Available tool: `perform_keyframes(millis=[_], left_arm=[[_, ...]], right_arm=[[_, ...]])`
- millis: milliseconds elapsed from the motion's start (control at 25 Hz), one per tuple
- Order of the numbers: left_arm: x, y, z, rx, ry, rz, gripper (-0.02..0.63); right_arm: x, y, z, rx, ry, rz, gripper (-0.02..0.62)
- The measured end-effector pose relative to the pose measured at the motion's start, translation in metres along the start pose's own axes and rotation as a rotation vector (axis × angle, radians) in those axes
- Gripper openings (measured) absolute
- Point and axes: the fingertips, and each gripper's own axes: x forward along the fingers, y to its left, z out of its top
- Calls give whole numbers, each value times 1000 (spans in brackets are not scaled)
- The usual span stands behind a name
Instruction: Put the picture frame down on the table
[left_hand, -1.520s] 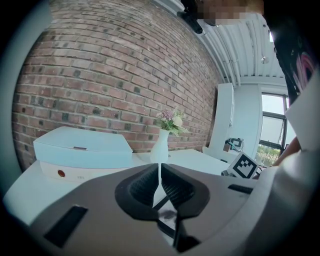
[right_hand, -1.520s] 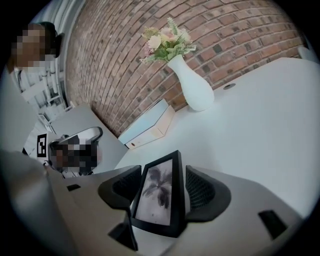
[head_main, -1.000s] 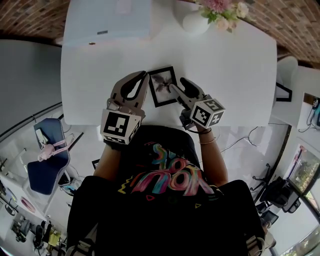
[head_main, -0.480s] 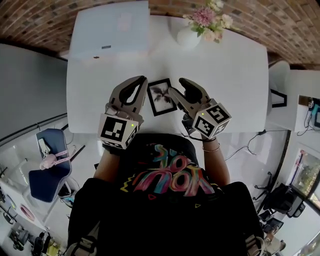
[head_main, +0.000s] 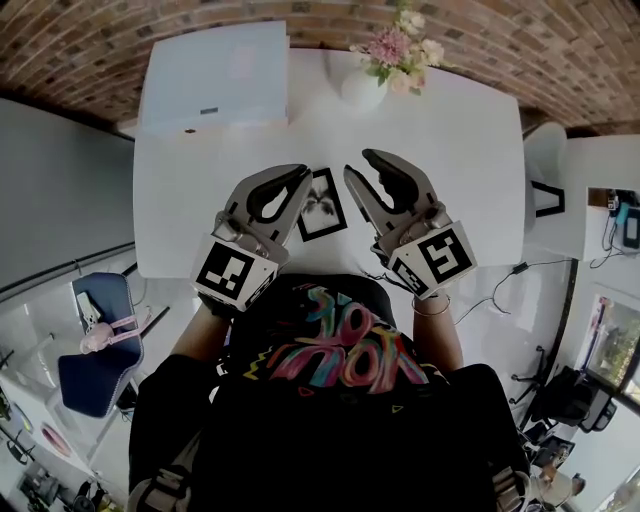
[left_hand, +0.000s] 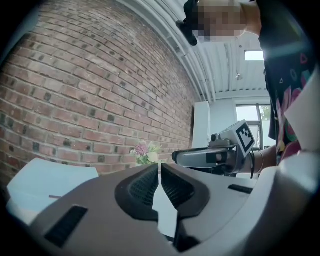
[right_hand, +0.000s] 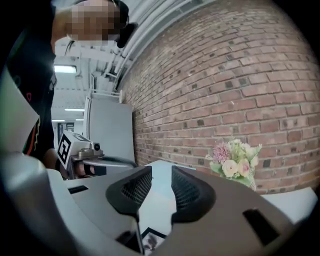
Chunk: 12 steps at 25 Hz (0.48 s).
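Since the picture frame lies flat on the table at 12 o'clock, you need no grip. Left gripper, at its 9 o'clock, has jaws together and empty; right gripper, at 3 o'clock, has jaws half apart, just been closing on nothing.

Head cam's way up high, looking steeply down with the flowers at the far edge. Both gripper cams sit low and near-level, facing those flowers, so all three views share them.

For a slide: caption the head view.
Picture frame flat on table between shut left gripper and empty right gripper, whose jaws just closed partway.
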Motion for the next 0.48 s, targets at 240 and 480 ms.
perform_keyframes(millis=[240, 480], left_arm=[[-4, -7, 21, -14, -81, -18, 34], [-8, -2, 23, -23, -82, -3, 34]], right_arm=[[-20, -6, 6, 12, -36, -76, 63], [-34, -12, 15, 52, -115, -129, 18]])
